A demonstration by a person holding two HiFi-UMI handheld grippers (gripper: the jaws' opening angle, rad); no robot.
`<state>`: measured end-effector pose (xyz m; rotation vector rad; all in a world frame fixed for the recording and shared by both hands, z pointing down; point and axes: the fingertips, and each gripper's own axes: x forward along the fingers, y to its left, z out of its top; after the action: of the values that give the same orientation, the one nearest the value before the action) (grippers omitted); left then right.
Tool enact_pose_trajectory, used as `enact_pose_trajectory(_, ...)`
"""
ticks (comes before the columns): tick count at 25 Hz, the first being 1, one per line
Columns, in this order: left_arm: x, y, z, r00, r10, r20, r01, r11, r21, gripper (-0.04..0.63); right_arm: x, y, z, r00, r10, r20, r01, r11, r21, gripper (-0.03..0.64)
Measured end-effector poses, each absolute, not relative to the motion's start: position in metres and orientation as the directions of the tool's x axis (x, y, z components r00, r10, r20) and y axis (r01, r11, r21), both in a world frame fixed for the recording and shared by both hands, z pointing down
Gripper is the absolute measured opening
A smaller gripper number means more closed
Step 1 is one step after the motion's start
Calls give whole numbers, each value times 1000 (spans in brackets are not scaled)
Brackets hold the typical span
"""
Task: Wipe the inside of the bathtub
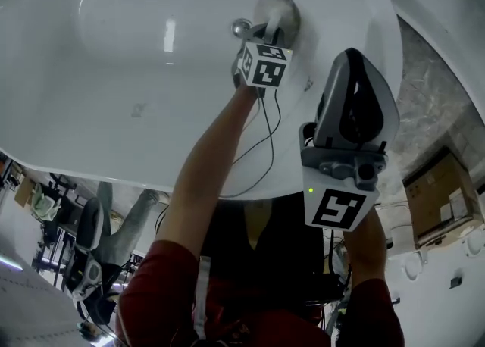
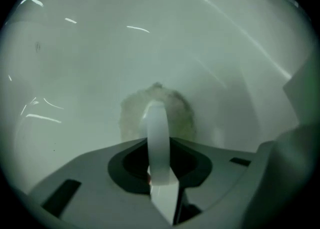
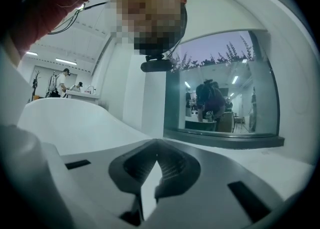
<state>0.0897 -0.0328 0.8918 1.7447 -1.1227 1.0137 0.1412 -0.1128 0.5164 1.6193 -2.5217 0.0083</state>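
**Head view.** The left gripper reached deep into the white bathtub and pressed a grey cloth against the basin surface, just beside the metal drain fitting. The right gripper hung above the near rim, clear of the tub. A cable trailed from the left gripper across the basin. It could probably snag on the fitting during a stroke.

**Left gripper view.** The jaws stood closed on the cloth, which spread flat against the tub wall. Only a small part appeared pinched. A hard stroke on the slick enamel could likely pull the cloth free, and the bare jaw tips might then scrape the finish.

**Right gripper view.** The right gripper pointed upward toward a window. Its jaws met with nothing between them, so it gave no bracing against a slip.
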Motion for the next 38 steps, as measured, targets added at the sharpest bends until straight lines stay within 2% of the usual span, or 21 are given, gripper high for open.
enact_pose_trajectory(7,69,-17,943,180,-193,965,-935,-338,107,92,138,-112,528,-407,-904,131,-904,419,85,11)
enact_pose_trajectory(17,67,-18,926,196,-167,966,-941,-309,138,92,135,-110,510,-403,-907,125,-903,416,103,11)
enact_pose_trajectory(22,79,-16,864,283,-252,926,-936,-284,209,92,145,-106,479,-386,-917,102,-909,397,127,11)
enact_pose_trajectory(27,91,-13,777,377,-329,866,-903,-339,265,92,161,-100,435,-335,-940,68,-927,342,155,11)
enact_pose_trajectory(38,149,8,603,593,-336,732,-771,-499,395,92,212,-74,361,-198,-980,39,-953,201,227,11)
